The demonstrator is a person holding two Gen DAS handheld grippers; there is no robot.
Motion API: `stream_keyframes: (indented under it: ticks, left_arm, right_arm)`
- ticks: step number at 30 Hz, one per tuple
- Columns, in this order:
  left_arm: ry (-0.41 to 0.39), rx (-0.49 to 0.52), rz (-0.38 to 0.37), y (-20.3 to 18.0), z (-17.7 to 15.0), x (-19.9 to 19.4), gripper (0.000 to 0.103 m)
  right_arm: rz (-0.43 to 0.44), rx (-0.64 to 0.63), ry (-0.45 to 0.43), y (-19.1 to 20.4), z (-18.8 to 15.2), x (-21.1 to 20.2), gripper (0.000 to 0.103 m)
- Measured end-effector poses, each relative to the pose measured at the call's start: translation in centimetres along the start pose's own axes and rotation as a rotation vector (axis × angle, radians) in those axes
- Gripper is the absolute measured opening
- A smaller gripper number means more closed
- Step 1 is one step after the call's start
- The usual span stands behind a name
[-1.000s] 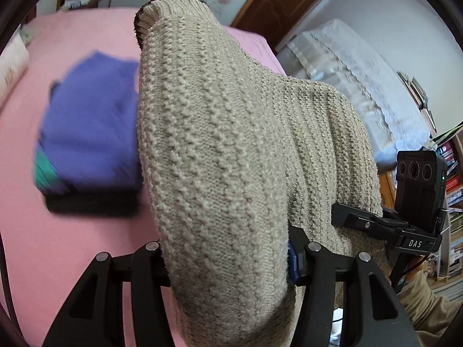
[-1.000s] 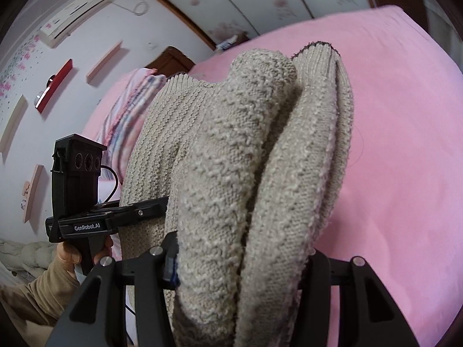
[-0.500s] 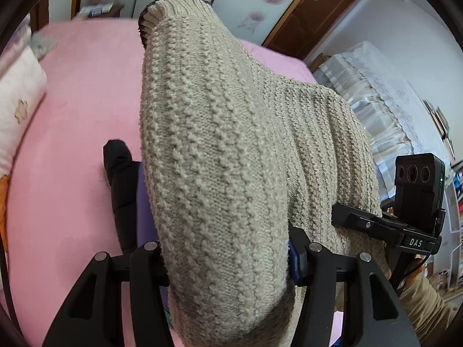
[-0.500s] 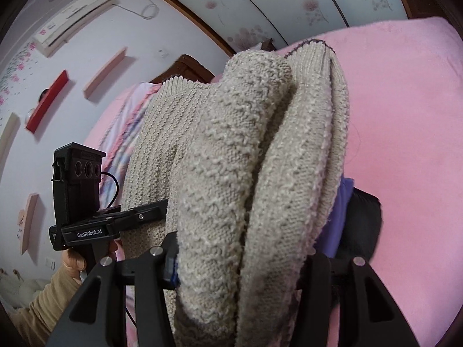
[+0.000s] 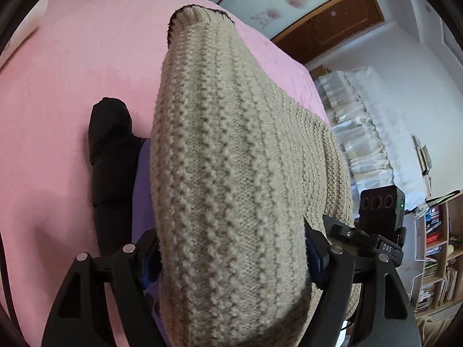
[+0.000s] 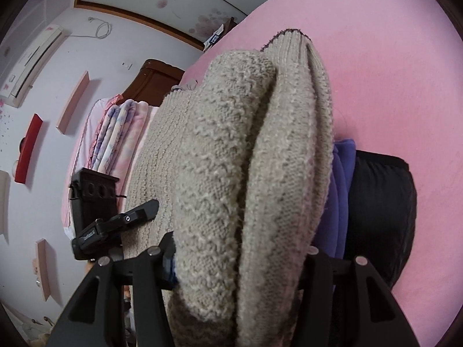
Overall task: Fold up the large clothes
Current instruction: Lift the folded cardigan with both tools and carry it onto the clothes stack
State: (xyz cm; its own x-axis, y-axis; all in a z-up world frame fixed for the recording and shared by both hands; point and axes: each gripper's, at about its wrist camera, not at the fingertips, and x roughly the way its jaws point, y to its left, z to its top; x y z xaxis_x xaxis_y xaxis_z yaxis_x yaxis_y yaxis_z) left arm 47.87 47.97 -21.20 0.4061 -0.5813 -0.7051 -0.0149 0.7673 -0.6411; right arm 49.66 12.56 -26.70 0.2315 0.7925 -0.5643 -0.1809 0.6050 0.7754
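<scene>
A folded beige knit sweater [image 5: 231, 173] fills the left wrist view, its thick bundle clamped between my left gripper [image 5: 231, 263] jaws. My right gripper [image 6: 240, 263] is shut on the other end of the same sweater [image 6: 246, 173]. Both hold it in the air above a stack of folded clothes on the pink bed: a purple garment [image 6: 338, 190] on a black one [image 6: 379, 202]. The black garment [image 5: 111, 156] and a strip of the purple one [image 5: 141, 190] show left of the sweater. Each gripper shows in the other's view: the right one [image 5: 364, 240], the left one [image 6: 115, 225].
The pink bed [image 5: 58, 92] stretches to the left and beyond. A lace-covered piece of furniture [image 5: 373, 133] and a bookshelf [image 5: 437, 257] stand to the right. Folded pastel bedding [image 6: 115, 133] lies by the wooden headboard [image 6: 156, 81].
Both grippers have carried the sweater over the stack and lower; the purple and black clothes now lie right beneath it, closer than before.
</scene>
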Motion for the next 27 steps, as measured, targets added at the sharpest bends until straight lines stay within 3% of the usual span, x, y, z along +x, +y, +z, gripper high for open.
stream_keyframes:
  ticks: [4,12,16,18,20,22,27]
  left_arm:
    - [-0.025,0.002,-0.005,0.7,-1.2,-0.4,0.072]
    - [-0.06,-0.011,-0.024,0.3,-2.6,-3.6,0.067]
    - [-0.056,-0.026,-0.034,1.5,-3.0,-3.5,0.068]
    - [-0.032,-0.042,-0.016,2.4,-3.3,-2.3,0.073]
    - [-0.029,-0.085,-0.027,3.3,-3.7,-1.1,0.086]
    - [-0.035,-0.122,-0.042,4.2,-4.2,0.1,0.094]
    - [-0.065,-0.101,-0.027,3.6,-4.8,1.1,0.1]
  right_arm:
    - [-0.002,-0.037,0.001,0.9,0.0,-0.2,0.053]
    - [0.13,-0.026,0.01,3.8,0.5,-0.9,0.053]
    - [0.147,-0.019,0.029,3.8,-0.3,-0.5,0.053]
    - [0.103,-0.042,0.028,3.5,-0.9,-0.1,0.053]
    - [-0.003,-0.103,0.018,3.4,-1.6,0.6,0.054]
    - [-0.056,-0.134,0.003,3.3,-2.1,0.9,0.058]
    - [-0.187,-0.196,-0.022,4.0,-2.3,0.2,0.075]
